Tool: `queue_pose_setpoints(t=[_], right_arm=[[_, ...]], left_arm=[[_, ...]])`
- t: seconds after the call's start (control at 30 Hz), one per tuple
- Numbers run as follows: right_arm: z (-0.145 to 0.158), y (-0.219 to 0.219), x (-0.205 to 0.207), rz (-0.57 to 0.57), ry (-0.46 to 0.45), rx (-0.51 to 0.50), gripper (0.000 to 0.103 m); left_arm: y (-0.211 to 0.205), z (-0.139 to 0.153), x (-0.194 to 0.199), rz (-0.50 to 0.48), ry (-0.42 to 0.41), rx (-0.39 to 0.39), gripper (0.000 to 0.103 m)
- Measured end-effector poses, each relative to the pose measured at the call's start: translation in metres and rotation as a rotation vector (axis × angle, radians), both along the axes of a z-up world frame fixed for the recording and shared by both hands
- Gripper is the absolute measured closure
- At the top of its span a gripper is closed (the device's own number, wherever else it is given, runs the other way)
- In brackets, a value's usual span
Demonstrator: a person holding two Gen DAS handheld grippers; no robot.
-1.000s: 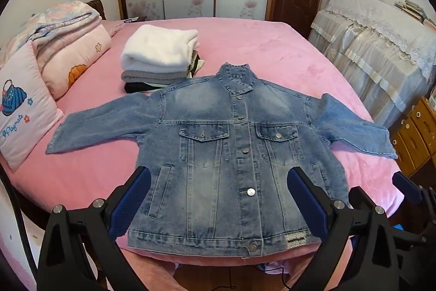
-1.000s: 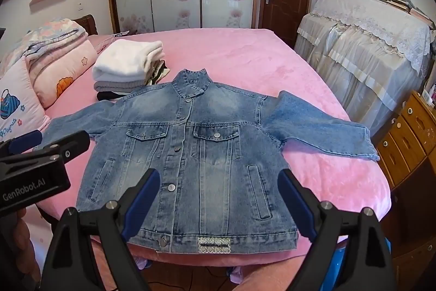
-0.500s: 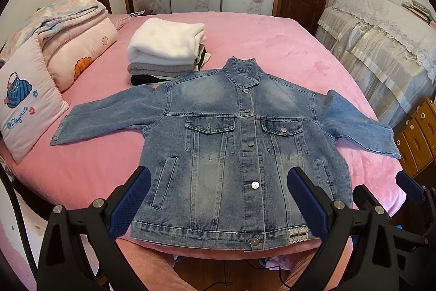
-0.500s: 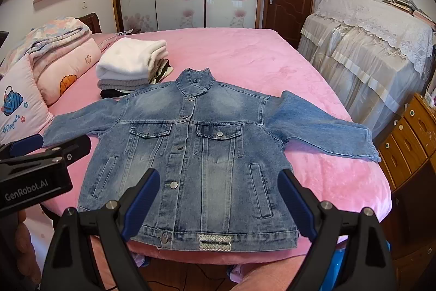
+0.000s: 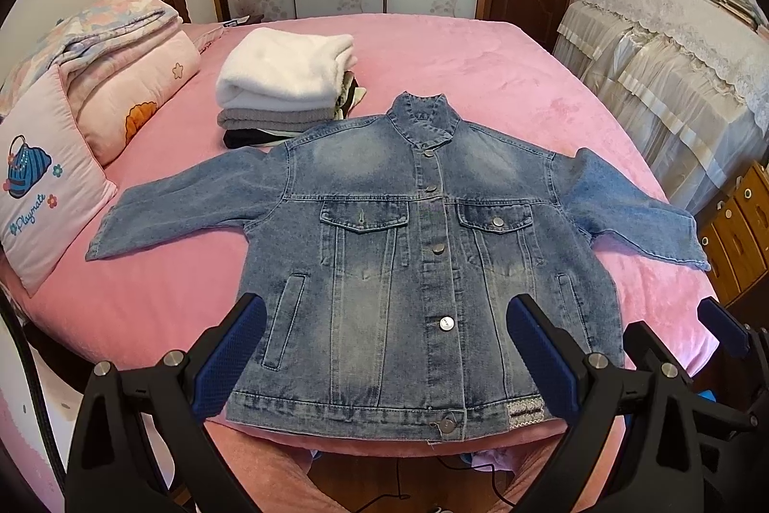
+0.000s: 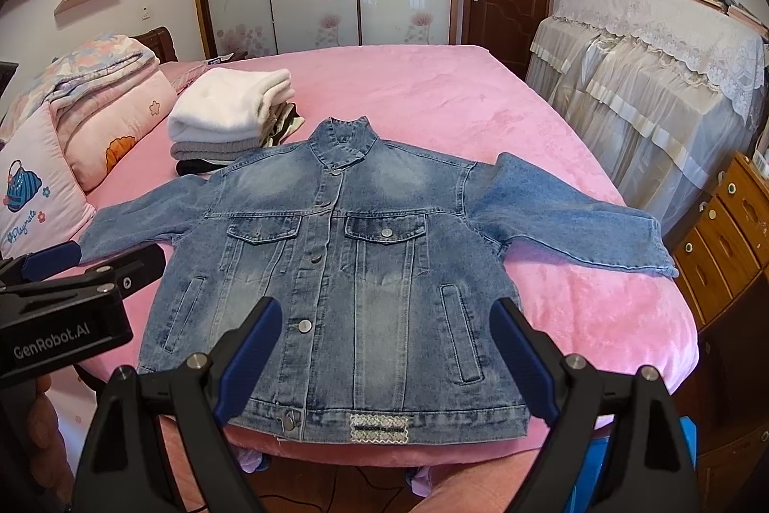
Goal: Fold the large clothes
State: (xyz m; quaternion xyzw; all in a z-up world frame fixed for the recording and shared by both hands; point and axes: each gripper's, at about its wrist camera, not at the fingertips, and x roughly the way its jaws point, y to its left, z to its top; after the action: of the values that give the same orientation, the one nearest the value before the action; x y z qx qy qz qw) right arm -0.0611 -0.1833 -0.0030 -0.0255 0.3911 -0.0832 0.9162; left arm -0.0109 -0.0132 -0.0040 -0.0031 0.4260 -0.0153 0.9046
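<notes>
The jacket [image 5: 423, 268] was laid flat and face up on the near part of the bed [image 5: 480, 70], buttoned, with both sleeves spread out to left and right and the hem at the near edge. No fold had been made in it, so the whole folding of this garment was judged to be left. A stack [image 5: 283, 80] of folded clothes, seen at the far left just beyond the left shoulder, suggested that other pieces were already done. The left gripper [image 5: 384, 354] and the right gripper [image 6: 384, 349] were held above the hem, the fingers of both spread wide and grasping nothing. Compared with the earlier frame, the jacket was unchanged; only the views were shifted slightly, the left one most.
</notes>
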Motion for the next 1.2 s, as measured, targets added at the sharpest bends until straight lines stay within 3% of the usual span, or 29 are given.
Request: queue_pose_setpoints(t=[1.2], right_arm=[[-0.023, -0.041, 0.027, -0.027, 0.021, 0.053, 0.014]], left_arm=[[-0.024, -0.019, 0.041, 0.001, 0.067, 0.027, 0.003]])
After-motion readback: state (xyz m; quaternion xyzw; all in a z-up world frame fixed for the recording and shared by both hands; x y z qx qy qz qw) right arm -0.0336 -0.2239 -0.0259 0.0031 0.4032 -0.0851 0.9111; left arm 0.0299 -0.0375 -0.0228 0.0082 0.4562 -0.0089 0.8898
